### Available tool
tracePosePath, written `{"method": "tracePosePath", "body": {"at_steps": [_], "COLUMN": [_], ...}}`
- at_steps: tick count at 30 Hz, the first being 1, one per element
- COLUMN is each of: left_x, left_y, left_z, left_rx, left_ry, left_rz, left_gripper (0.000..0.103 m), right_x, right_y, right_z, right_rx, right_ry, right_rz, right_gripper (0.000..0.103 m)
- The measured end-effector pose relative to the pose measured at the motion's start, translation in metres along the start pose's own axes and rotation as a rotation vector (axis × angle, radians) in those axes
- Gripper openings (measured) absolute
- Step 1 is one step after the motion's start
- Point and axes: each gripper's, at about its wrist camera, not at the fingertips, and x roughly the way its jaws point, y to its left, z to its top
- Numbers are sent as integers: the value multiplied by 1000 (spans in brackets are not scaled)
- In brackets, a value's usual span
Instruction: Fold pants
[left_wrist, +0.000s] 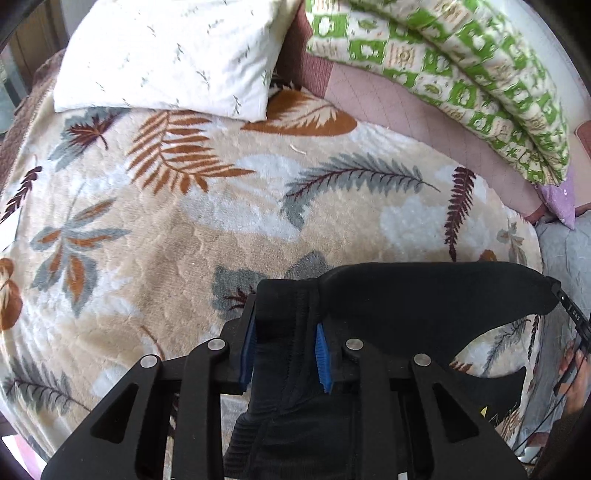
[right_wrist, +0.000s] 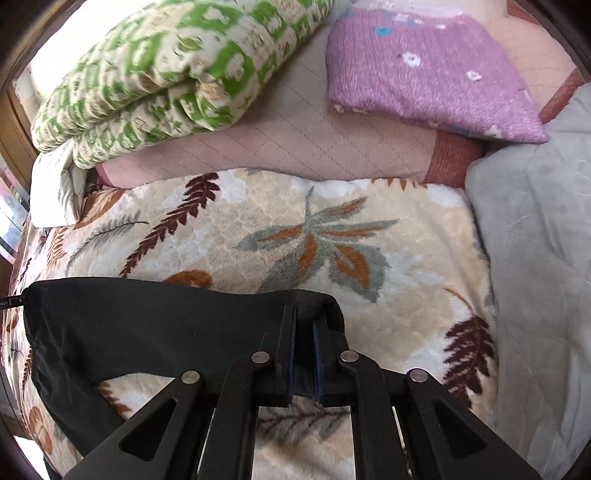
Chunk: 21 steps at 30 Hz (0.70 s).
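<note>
A: Where are the soft black fabric pants sitting now?

B: They are hanging between the two tools, above the plush cream blanket with brown and grey leaves. The left gripper is pinching a thick ribbed bunch of cloth between its blue pads, so its jaws are staying a little apart. The right gripper is squeezing a thin fold, jaws almost pressed together.

A: What is worrying you from here?

B: I am thinking the thin fold on the right could be sliding out if the span is pulled taut, since so little cloth is caught there. On the left, the bunched layers could be shifting, so the edges would be landing uneven. The sagging middle could also be dragging on the pile of the blanket and creasing.

A: And how are the hands posed?

B: Both tools are pointing steeply down at the bed, side by side, with the cloth stretching between them. Part of a hand is showing at the right edge of the left view.
</note>
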Motion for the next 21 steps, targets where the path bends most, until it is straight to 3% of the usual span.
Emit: {"method": "tracePosePath", "body": {"at_steps": [6,13,21], "left_x": [-27,-46,-44], "left_y": [-2,7,22], "left_z": [-35,-94,-164], "left_rx": [10,28,79], "left_ry": [-99,-171,-162], "left_rz": [17,13,-3], "left_gripper": [24,24,24], "right_x": [-34,-62,-74], "right_y": [5,5,0], "right_z": [-39,-106,-187], "right_rx": [15,25,48], "right_ry": [-59,-85,-56], "right_rz": [-4,10,40], "right_gripper": [7,7,7]}}
